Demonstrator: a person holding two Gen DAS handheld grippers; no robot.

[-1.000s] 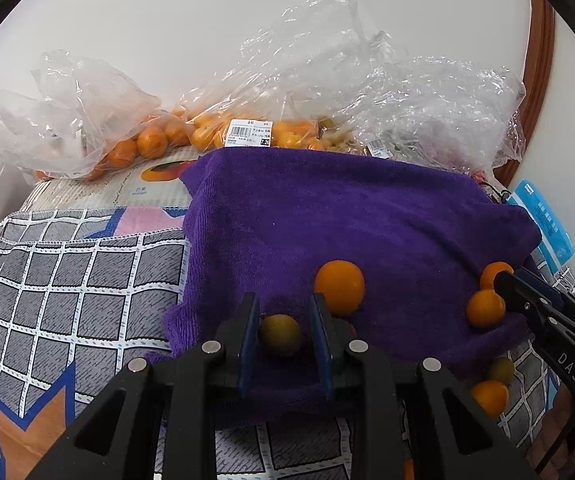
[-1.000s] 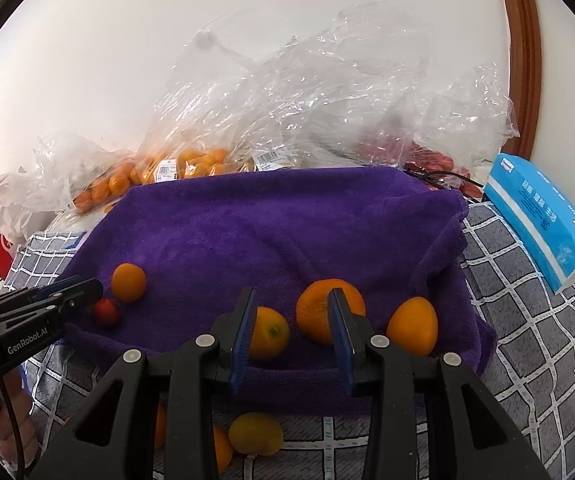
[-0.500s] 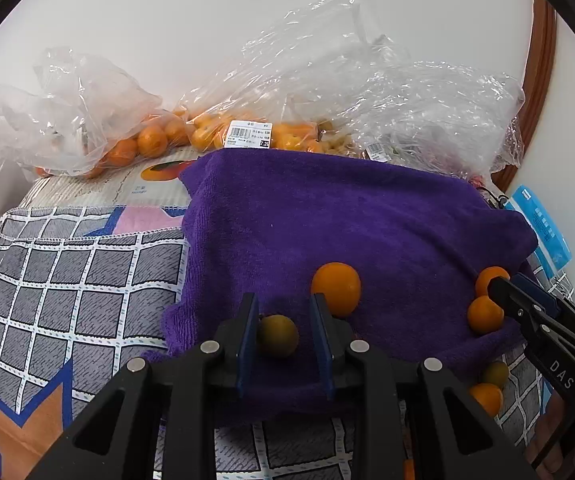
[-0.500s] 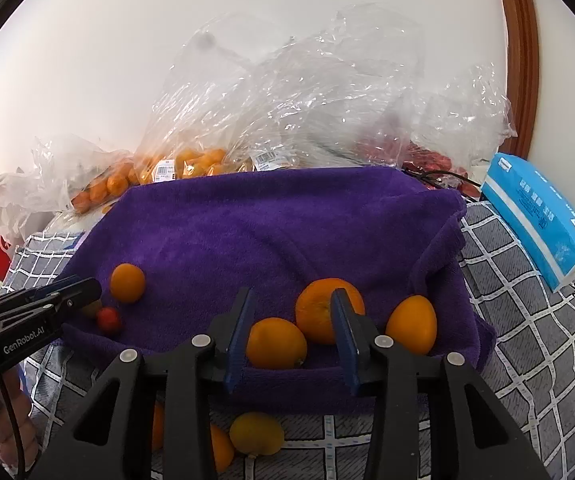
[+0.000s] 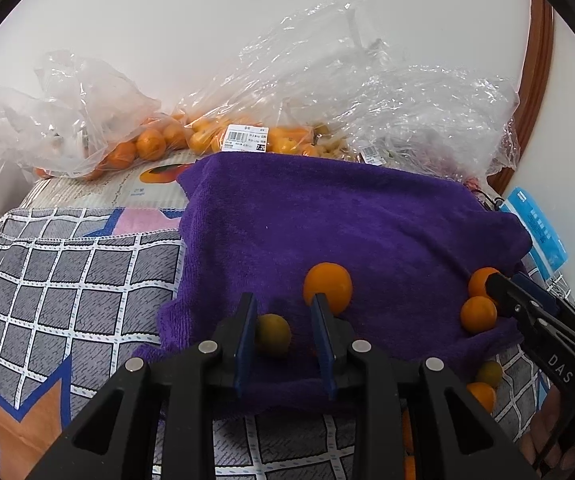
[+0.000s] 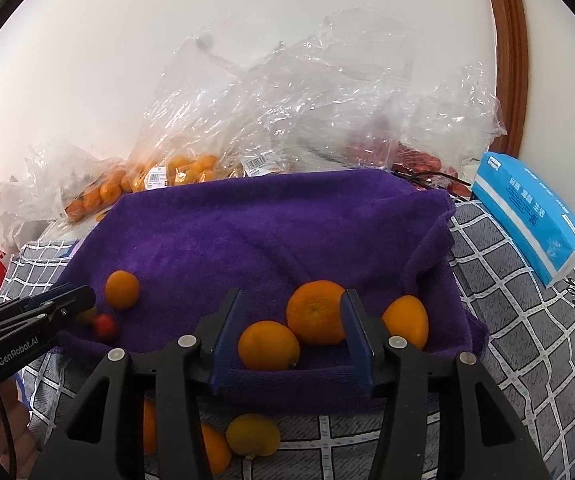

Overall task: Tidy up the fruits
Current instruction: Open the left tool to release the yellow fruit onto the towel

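A purple towel [image 5: 347,220] lies over a checked cloth, also in the right wrist view [image 6: 247,232]. My left gripper [image 5: 283,336] is open, and a small greenish-yellow fruit [image 5: 273,334] rests on the towel against its left finger. An orange [image 5: 327,286] lies just beyond. My right gripper [image 6: 287,340] is open over the towel's front edge, with an orange [image 6: 269,345] lying between its fingers and a larger orange [image 6: 317,312] behind. Another orange [image 6: 405,322] lies to the right, and an orange [image 6: 122,289] and a small red fruit [image 6: 104,325] to the left.
Clear plastic bags of oranges [image 5: 147,144] and other fruit [image 6: 307,120] stand at the back by the wall. A blue tissue pack [image 6: 527,216] lies at the right. Loose fruits [image 6: 251,434] lie on the checked cloth [image 5: 67,272] below the towel's front edge.
My left gripper has opened and let go of the greenish fruit, now on the towel. My right gripper has opened wider and its orange rests on the towel.
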